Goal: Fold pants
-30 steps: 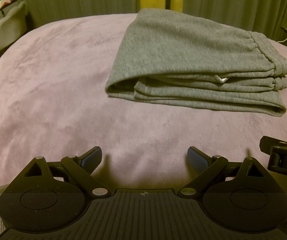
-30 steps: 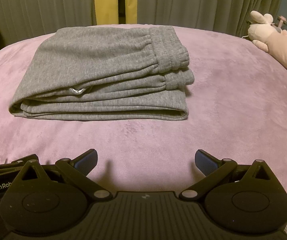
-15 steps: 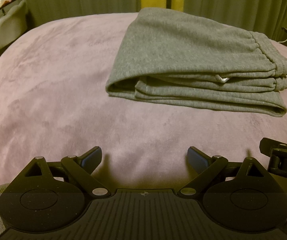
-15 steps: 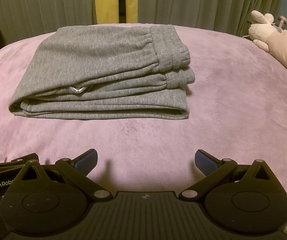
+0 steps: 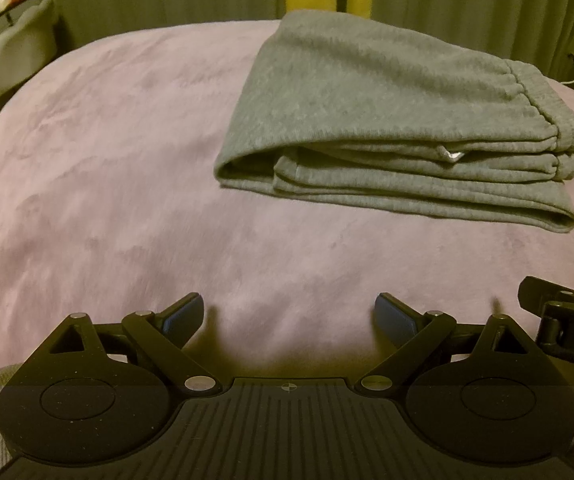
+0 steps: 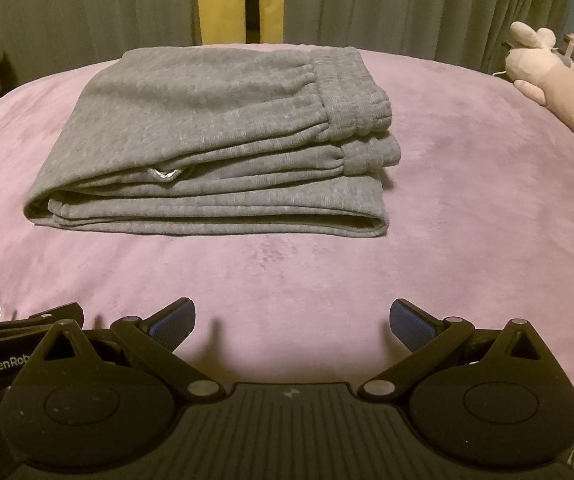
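Observation:
Grey sweatpants (image 5: 391, 120) (image 6: 215, 136) lie folded into a thick stacked rectangle on the pink bedspread (image 5: 107, 160) (image 6: 467, 200), with the elastic waistband on the right side. A small white tag peeks from between the layers at the front. My left gripper (image 5: 289, 316) hovers low over the bedspread, well short of the pants, open and empty. My right gripper (image 6: 291, 322) is likewise pulled back from the pants, open with nothing between its fingers. Each gripper's edge shows at the side of the other's view.
Green-grey curtains (image 6: 387, 4) with a yellow gap hang behind the bed. A pink plush toy (image 6: 555, 80) lies at the right edge of the bed. A pale chair (image 5: 23, 52) stands off the bed's left side.
Both grippers have barely moved; the views shifted only slightly. The pants lie as before.

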